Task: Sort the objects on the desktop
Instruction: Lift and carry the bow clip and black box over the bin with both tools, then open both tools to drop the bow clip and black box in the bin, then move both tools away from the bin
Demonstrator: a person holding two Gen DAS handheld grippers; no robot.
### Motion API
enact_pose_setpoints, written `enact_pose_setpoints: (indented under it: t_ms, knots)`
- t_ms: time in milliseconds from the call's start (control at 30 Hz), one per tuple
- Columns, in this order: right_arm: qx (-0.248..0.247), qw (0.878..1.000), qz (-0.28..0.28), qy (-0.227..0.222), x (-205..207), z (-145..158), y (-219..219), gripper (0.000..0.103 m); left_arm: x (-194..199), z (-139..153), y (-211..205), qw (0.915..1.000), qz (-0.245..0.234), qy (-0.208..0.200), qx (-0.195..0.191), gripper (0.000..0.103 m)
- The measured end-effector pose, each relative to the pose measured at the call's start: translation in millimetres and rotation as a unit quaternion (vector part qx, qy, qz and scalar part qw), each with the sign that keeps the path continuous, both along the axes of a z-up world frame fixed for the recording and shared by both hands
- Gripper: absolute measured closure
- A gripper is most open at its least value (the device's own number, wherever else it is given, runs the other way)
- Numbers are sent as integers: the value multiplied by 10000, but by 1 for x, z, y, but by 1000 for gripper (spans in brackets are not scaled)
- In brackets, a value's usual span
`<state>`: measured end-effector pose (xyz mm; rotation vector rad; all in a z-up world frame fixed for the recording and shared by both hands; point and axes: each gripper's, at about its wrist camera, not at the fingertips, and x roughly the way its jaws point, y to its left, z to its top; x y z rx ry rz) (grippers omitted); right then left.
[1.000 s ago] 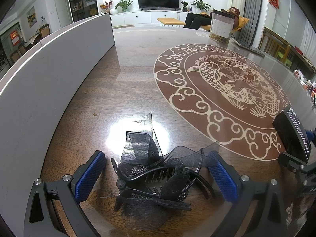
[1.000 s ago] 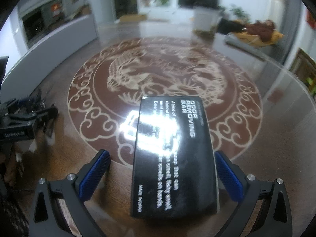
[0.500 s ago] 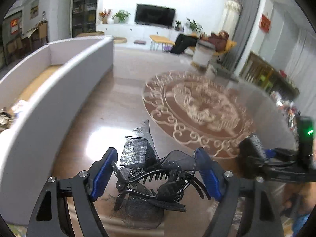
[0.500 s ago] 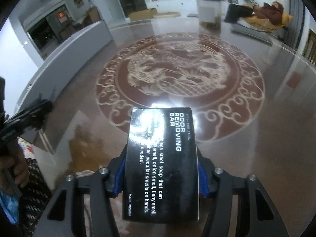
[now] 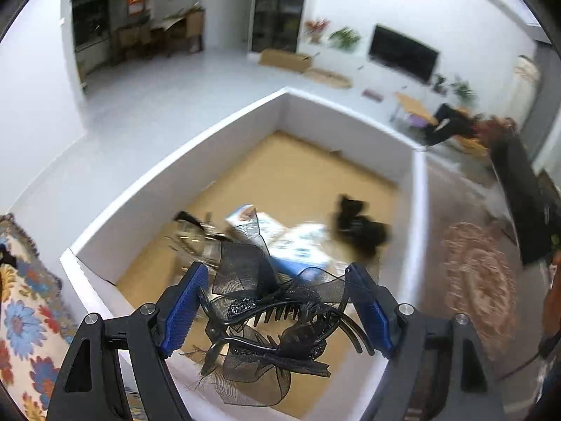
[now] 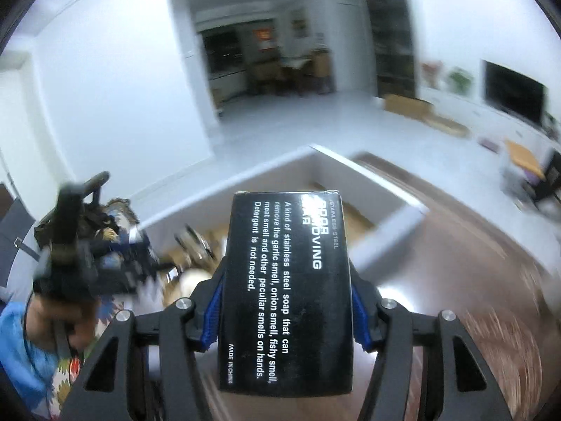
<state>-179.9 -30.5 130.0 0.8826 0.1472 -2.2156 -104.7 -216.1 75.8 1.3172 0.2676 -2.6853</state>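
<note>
The left gripper (image 5: pixel 277 310) holds a black hair clip (image 5: pixel 270 315) above the white box (image 5: pixel 168 161); the right gripper (image 6: pixel 284 310) clamps a black soap box (image 6: pixel 285 291) — near that box's right wall, over the table (image 6: pixel 455 263).

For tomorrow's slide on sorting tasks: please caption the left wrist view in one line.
Left gripper holds a black hair clip above a white box already containing several items.

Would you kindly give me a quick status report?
Left gripper clamps black hair clip over white box. Right gripper clamps black soap box. Nothing obstructing.
</note>
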Motion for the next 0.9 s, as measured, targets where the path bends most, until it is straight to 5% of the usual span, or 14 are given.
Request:
enact_pose_setpoints:
  t_ms: [167,367,400,433,500,667,767,833,900]
  knots:
    - [482,9976,225,-440,-78,-48,-106,44,-30,-35,-25,9988,202,-431,142,23]
    - [981,9916,194,-818,-126,-104,-152,43,-50,-57,-29,9966,264,-779,83,23]
    - [1071,9897,138,-939,-133,-112,-155,41,-52,-59,-31,9960,334,-824,82,22]
    - [1083,9888,78,-1023,-139,-118,-156,25,-52,-60,-33,9953,447,-853,110,21]
    - [973,9903,54,-994,-141,-117,-150,9,-48,-63,-40,9936,645,-869,316,21]
    - [1247,9897,67,-701,-119,-82,-116,9,-32,-52,-35,9900,1124,-701,492,20]
    - [1578,9858,319,-481,-89,-51,-94,0,-18,-25,-16,9912,1291,-242,153,20]
    - [1546,9865,410,-347,-68,-42,-74,0,-3,-6,0,9907,1340,148,-189,0]
    - [1732,9832,341,-458,-56,-52,-60,0,7,9,15,9894,1336,285,-497,0]
